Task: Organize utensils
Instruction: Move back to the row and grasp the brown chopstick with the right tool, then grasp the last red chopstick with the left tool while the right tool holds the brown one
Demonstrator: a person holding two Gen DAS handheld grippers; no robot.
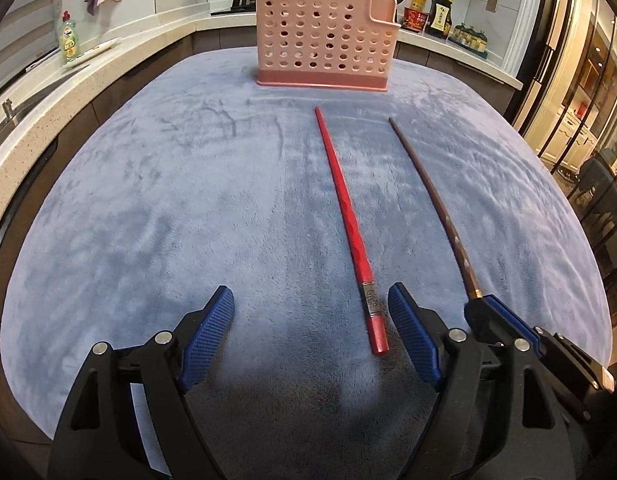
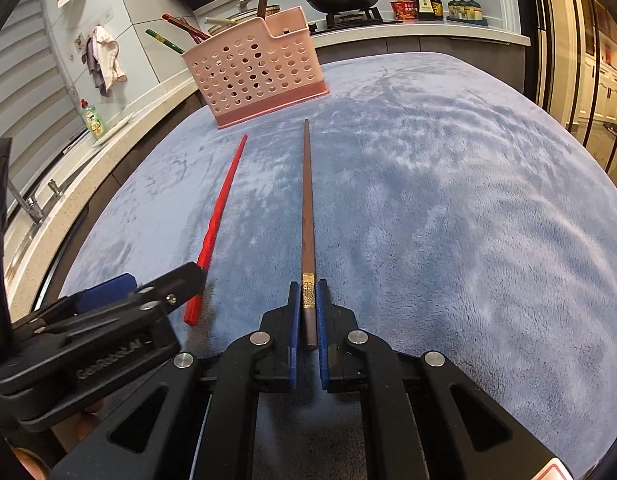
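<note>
Tongs on the right gripper (image 2: 308, 312) are pressed together on the thick end of the brown chopstick (image 2: 307, 216) — its thin tip points at the pink basket (image 2: 256, 76). The left gripper (image 1: 310, 320) is wide apart and holds nothing — the red chopstick (image 1: 348, 220) lies on the blue cloth (image 1: 168, 200), just inside its right finger.

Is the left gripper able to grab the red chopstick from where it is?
Probably yes. The left gripper is open, and the red chopstick lies flat on the blue cloth with its thick end just inside the right-hand finger. Nothing sits between them; the right gripper, holding the brown chopstick, is off to the side.
</note>
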